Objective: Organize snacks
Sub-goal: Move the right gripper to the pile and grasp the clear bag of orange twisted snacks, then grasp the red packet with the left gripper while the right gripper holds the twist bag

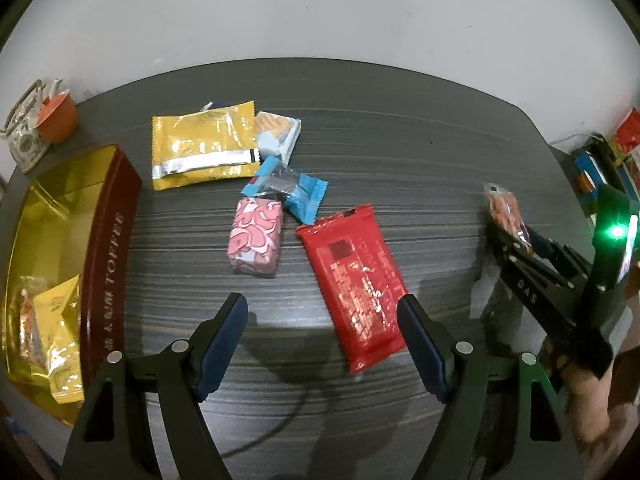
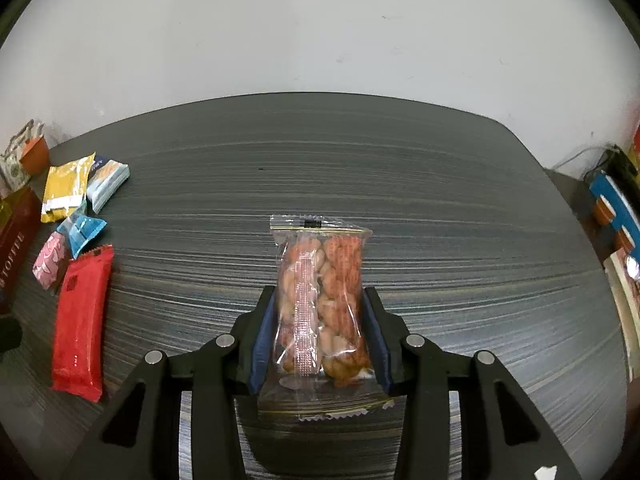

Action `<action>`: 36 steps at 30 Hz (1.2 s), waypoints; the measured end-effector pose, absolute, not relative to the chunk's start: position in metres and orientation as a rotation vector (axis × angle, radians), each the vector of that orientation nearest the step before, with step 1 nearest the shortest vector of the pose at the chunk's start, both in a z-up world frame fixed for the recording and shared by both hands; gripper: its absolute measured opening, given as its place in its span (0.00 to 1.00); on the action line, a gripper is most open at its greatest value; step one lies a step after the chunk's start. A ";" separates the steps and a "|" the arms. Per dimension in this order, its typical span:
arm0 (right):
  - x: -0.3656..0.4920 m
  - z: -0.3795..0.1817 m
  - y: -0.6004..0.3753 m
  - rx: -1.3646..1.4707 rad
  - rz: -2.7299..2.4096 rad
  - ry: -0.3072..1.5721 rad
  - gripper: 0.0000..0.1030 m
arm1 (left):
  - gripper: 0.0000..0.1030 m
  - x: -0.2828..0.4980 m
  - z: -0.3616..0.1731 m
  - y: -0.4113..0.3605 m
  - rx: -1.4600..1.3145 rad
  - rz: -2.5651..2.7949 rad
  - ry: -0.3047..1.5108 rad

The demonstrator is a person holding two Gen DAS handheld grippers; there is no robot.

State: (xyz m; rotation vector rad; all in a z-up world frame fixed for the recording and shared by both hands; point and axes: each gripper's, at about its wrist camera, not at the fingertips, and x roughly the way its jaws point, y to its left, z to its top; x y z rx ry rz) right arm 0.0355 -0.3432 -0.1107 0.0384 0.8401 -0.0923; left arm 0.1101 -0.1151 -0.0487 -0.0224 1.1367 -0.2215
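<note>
Held by the right gripper [image 2: 320, 320]: a clear packet of twisted fried snacks [image 2: 320, 300], pads pressed on both long sides, long axis running straight out along the fingers toward 12 o'clock in the right wrist view. Looked transparent and crinkly, orange-brown twists inside, a pale seam strip down the middle, sealed ends jutting past the pads at both top and bottom; likely soft and easy to crush.

Left gripper [image 1: 322, 344] stood wide apart with nothing between the fingers, hovering over the dark striped surface [image 1: 400, 140]. In the left wrist view the red wrapper [image 1: 354, 284] lay nearest, its lower end just beside the right-hand finger, long axis from 11 to 5 o'clock. Farther out toward 12: a pink patterned block [image 1: 256, 242], a blue packet [image 1: 288, 192], a yellow foil pouch [image 1: 204, 146] and a pale blue biscuit pack [image 1: 278, 134], bunched together.

Toffee box [image 1: 108, 260] sat open at 9 o'clock of the left gripper, gold-lined, already holding a small yellow pouch [image 1: 60, 340] and a clear packet beside it. From the right gripper, the box lay far off at 9 o'clock, beyond the red wrapper, so probably a long carry across for the held packet; left hand clearly nearer to box and loose snacks.
</note>
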 end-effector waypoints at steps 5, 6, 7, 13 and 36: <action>0.036 -0.111 -0.343 0.037 -0.092 0.840 0.38 | 0.75 0.119 -0.058 -0.133 -0.015 -0.249 1.162; 0.036 -0.110 -0.343 0.037 -0.091 0.840 0.38 | 0.75 0.122 -0.061 -0.138 -0.006 -0.248 1.167; 0.036 -0.110 -0.343 0.037 -0.091 0.840 0.38 | 0.75 0.125 -0.064 -0.141 -0.003 -0.246 1.167; 0.036 -0.111 -0.344 0.039 -0.091 0.840 0.39 | 0.75 0.136 -0.078 -0.156 0.038 -0.193 1.197; 0.037 -0.112 -0.346 0.043 -0.088 0.840 0.39 | 0.50 0.140 -0.095 -0.167 0.095 -0.217 1.208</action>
